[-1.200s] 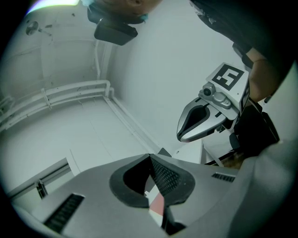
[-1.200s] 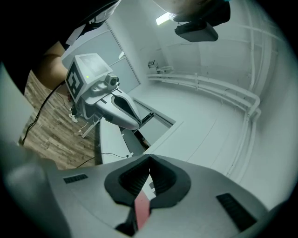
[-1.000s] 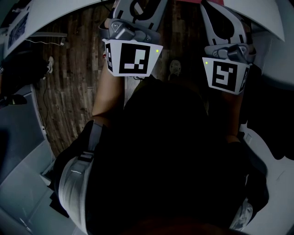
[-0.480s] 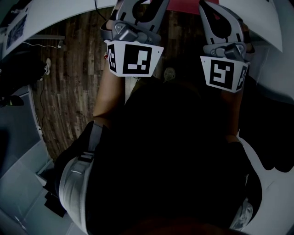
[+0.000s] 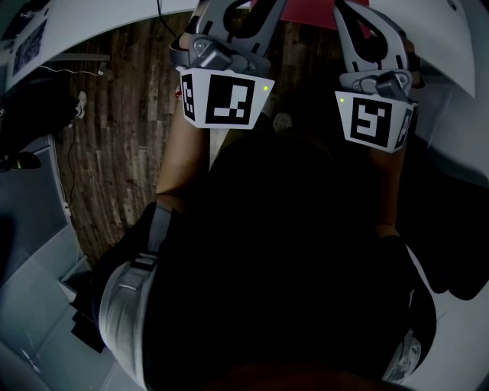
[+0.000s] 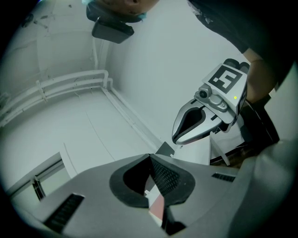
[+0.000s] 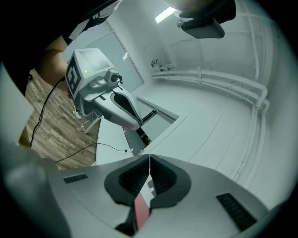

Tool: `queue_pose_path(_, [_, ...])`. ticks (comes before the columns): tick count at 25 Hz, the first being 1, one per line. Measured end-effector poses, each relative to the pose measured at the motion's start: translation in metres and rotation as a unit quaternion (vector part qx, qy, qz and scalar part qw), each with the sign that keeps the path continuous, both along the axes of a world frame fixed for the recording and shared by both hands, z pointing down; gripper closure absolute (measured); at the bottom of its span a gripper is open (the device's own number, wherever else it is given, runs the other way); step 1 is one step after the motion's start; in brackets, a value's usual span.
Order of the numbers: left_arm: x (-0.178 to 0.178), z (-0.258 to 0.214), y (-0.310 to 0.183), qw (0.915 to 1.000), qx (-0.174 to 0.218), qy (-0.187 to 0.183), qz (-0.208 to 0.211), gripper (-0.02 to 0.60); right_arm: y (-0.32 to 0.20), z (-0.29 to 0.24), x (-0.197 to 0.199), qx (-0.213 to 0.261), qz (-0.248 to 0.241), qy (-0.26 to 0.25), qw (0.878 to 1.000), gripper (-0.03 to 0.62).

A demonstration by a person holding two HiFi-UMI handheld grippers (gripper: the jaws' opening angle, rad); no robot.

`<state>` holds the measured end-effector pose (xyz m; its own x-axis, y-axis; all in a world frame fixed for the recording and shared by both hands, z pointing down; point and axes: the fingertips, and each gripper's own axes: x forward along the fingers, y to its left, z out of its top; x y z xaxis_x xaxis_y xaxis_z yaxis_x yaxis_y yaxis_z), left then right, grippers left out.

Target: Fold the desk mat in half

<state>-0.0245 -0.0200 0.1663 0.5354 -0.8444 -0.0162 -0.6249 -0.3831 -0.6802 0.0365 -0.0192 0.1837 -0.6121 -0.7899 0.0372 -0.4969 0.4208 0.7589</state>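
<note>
- Left gripper (image 5: pixel 238 11): in its own view the jaws (image 6: pixel 151 179) are pressed together on a thin sheet edge, pink-red on one face and white on the other, which sits pinched between the ribbed black pads (image 6: pixel 165 176).
- Right gripper (image 5: pixel 367 19): same condition. Its jaws (image 7: pixel 149 179) are clamped on the same kind of thin edge, with a red strip running out below the pads.
- Thin red desk mat (image 5: pixel 306 9): one edge is held by both grippers. In the head view only a red patch shows at the top of the frame between them; the rest is out of view.
- Both grippers sit side by side, pointing away from the person.
- Dark wood-plank floor (image 5: pixel 122 130) lies below, and a white curved tabletop (image 5: pixel 451 38) shows at upper right.
</note>
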Motion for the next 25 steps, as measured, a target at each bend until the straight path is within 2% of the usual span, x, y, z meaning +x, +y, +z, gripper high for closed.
queue_pose_path(13, [-0.008, -0.002, -0.012, 0.9998, 0.001, 0.009, -0.015, 0.569, -0.014, -0.004, -0.001, 0.014, -0.004, -0.017, 1.000, 0.563])
queue_pose_path(25, [-0.018, 0.017, -0.041, 0.9993, -0.026, 0.015, -0.019, 0.569, -0.042, 0.003, -0.010, 0.004, 0.000, -0.026, 1.000, 0.563])
